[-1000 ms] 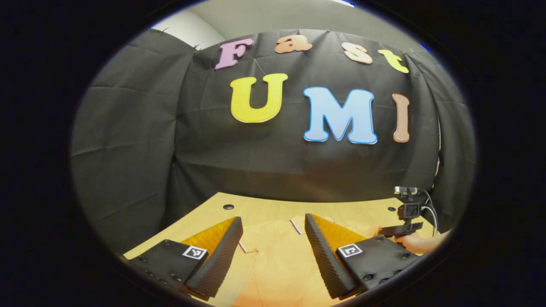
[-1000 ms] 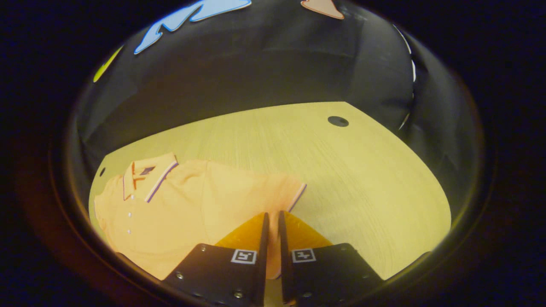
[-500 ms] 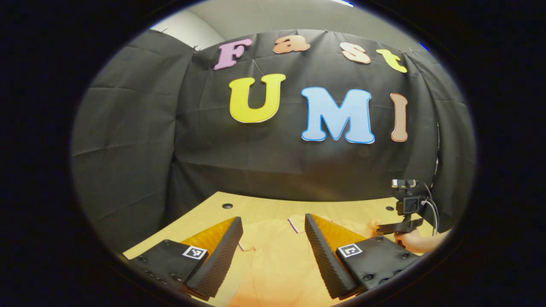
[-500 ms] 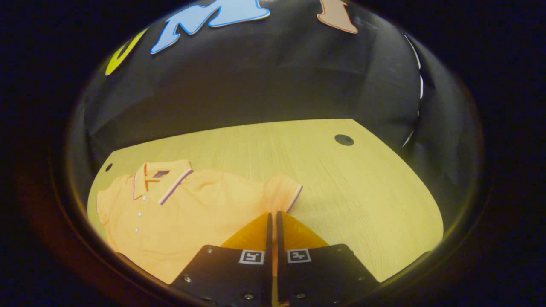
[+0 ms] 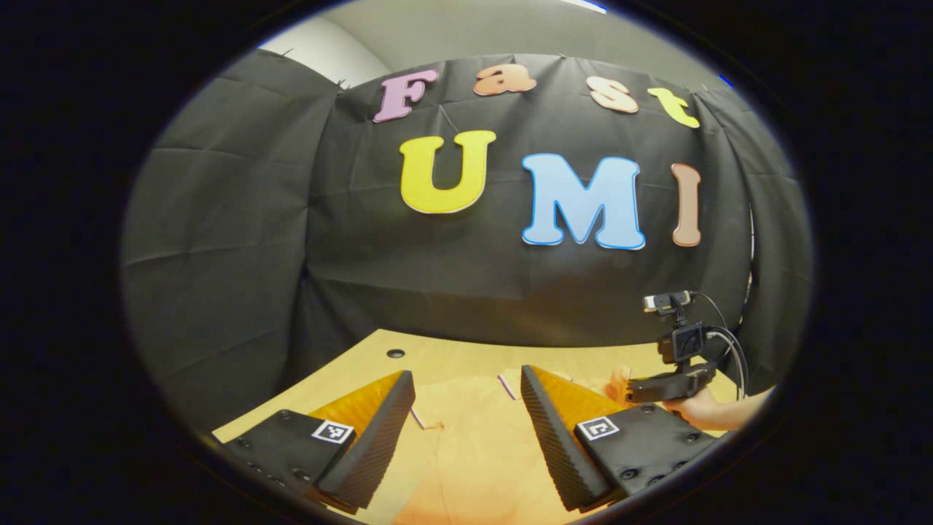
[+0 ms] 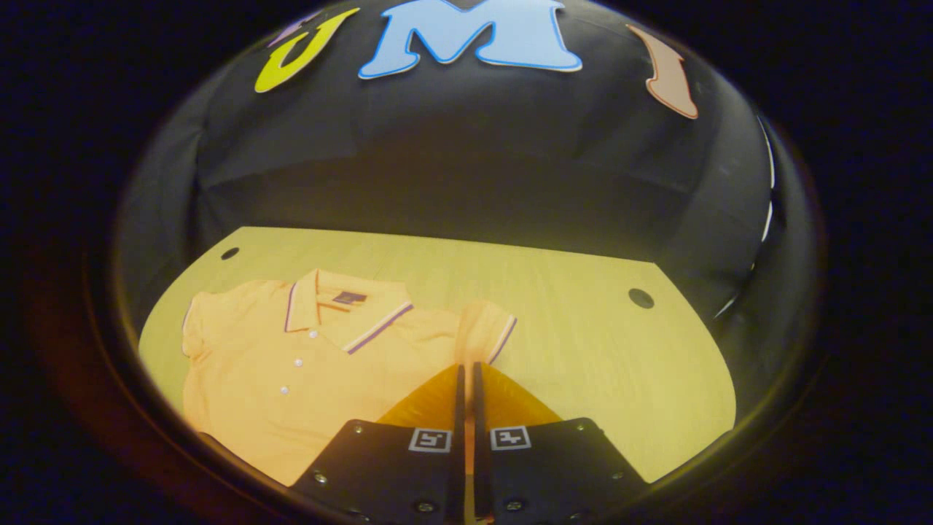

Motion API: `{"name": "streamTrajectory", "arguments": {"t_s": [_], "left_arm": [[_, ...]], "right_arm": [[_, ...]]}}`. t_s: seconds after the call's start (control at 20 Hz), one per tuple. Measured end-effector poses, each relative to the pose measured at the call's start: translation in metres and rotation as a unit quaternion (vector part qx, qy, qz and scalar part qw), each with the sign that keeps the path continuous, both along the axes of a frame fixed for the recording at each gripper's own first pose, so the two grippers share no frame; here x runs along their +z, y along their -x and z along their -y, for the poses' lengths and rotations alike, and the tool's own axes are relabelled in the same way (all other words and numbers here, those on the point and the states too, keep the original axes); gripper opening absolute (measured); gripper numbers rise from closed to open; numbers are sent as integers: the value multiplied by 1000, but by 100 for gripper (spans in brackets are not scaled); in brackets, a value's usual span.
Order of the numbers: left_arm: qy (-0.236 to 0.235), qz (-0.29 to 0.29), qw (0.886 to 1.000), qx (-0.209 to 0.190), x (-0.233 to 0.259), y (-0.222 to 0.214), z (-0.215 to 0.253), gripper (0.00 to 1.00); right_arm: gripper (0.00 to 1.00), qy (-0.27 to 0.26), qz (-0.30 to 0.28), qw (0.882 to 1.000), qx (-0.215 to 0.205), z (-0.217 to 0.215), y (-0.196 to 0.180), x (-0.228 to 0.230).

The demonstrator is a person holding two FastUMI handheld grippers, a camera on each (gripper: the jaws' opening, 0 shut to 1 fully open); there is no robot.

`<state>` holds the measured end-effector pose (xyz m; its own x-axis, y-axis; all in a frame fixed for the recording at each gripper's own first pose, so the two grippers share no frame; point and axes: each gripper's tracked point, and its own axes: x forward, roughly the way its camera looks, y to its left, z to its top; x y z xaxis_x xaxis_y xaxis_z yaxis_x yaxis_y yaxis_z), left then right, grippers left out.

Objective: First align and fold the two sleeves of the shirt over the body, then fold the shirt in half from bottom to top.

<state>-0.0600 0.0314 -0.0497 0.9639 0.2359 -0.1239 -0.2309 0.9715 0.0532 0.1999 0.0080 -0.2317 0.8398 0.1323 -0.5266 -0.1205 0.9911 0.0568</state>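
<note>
Orange polo shirt (image 6: 291,379) flat on wooden table (image 6: 583,343) — right claw (image 6: 466,372) pinching sleeve (image 6: 485,332) (fold just begun); left claw (image 5: 466,408) wide, empty.

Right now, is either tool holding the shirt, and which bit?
The right tool is shut on the orange shirt, pinching its sleeve near the striped cuff. The left tool is open, holding nothing.

left gripper view looks low across the table (image 5: 437,361); right gripper view looks down onto it.
</note>
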Motion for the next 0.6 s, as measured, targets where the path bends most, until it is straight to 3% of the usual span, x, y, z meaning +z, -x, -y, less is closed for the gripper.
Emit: {"name": "streamTrajectory", "arguments": {"t_s": [0.3,0.6], "left_arm": [[13,-3,1000,9,-5,-4,-28,94],[20,-3,1000,7,-10,-13,-51,94]], "right_arm": [[5,26,-16,998,50,-38,8,-14],[7,33,-44,996,64,-48,15,-32]]}}
